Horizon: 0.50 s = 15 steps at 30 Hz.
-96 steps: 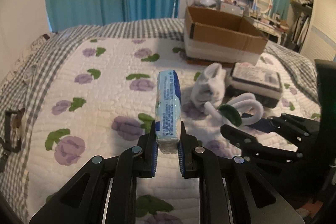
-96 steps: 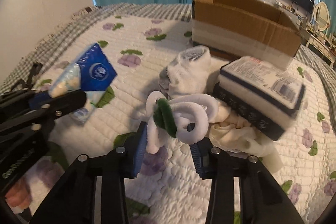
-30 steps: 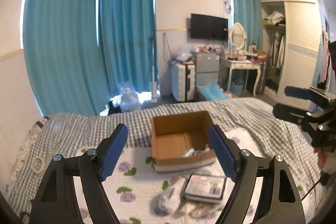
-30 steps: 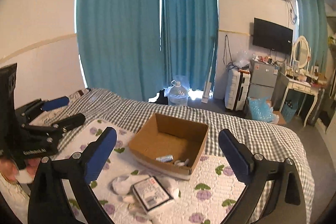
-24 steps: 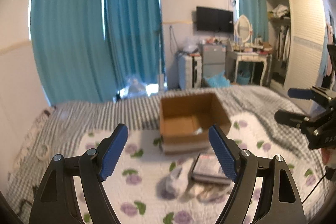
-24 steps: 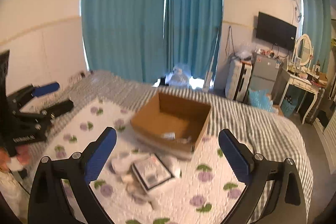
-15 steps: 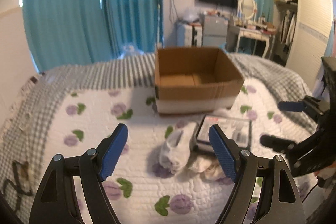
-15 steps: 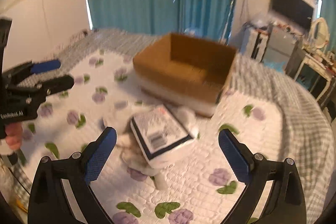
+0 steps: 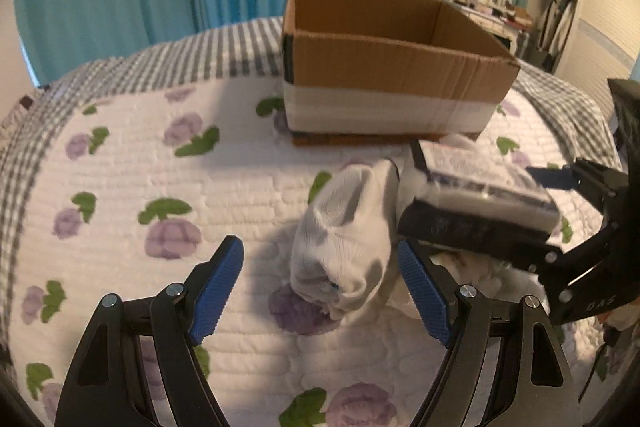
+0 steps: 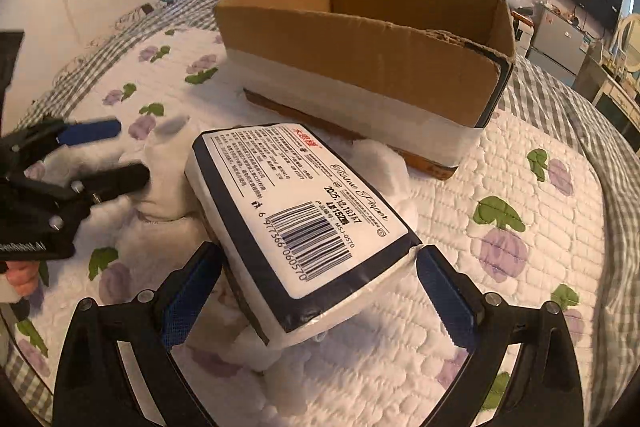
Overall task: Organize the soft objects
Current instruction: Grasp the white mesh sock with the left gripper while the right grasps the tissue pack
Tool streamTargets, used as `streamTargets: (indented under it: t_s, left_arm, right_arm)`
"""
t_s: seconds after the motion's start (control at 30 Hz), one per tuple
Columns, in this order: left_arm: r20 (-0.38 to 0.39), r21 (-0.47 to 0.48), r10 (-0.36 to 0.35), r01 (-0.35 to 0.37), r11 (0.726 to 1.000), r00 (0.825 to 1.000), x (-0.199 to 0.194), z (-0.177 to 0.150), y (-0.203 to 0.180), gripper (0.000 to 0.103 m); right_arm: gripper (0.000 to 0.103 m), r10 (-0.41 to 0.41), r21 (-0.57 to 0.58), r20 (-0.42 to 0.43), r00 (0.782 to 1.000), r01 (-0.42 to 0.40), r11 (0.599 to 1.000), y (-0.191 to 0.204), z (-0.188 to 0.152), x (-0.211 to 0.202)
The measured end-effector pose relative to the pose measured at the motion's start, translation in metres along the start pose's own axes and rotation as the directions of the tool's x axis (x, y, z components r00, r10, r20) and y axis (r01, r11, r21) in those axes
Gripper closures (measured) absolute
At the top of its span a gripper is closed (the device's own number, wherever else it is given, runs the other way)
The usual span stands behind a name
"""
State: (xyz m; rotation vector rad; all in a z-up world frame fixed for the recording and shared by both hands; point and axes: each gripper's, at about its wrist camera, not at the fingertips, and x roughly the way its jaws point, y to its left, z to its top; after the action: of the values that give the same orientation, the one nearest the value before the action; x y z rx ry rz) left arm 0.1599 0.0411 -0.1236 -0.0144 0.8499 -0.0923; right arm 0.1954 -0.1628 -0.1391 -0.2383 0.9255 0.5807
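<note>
The right gripper (image 10: pixel 316 301) is spread wide with nothing clamped, its blue pads standing off either side of the near end of the tissue pack (image 10: pixel 296 211), apparently without touching it; the pack lies dead ahead and slightly above the finger line, propped on a heap of white socks (image 10: pixel 384 167) so that its near end tilts up off the floral quilt (image 10: pixel 520 211); its long axis runs away from the gripper and up to the left, toward the near wall of the cardboard box (image 10: pixel 360 67), so the jaws straddle its short width, which looks like the right way to take it; the box sits just beyond the pack, open side up, its contents hidden from this low angle

The left gripper (image 9: pixel 320 295) is likewise fully open and empty, level with the bed and pointing toward the box (image 9: pixel 384 67); the rolled white sock (image 9: pixel 344 247) lies between its pads, nearer the right pad than the left, with its long axis roughly along the fingers and leaning a little right; the tissue pack (image 9: pixel 476 203) lies touching the sock on the right, and the other gripper (image 9: pixel 560 219) reaches in from that edge beside the pack

In my judgement each hand is nearest its own target: right for the pack, left for the sock; the left may need a slight shift rightward to centre the sock before closing
</note>
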Motion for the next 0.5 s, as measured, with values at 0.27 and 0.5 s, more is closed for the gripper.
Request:
streamTargets:
  t_s: [0.27, 0.5]
  left_arm:
    - [-0.052, 0.034, 0.005, -0.004, 0.999, 0.999, 0.024, -0.005, -0.009, 0.025]
    - [-0.063, 0.028, -0.021, 0.023, 0.999, 0.998, 0.032, -0.009, -0.005, 0.056]
  right_arm:
    - [0.011, -0.012, 0.022, 0.027, 1.0, 0.012, 1.0, 0.0, -0.002, -0.003]
    - [0.022, -0.007, 0.047, 0.058, 0.998, 0.005, 0.999, -0.002, -0.006, -0.008]
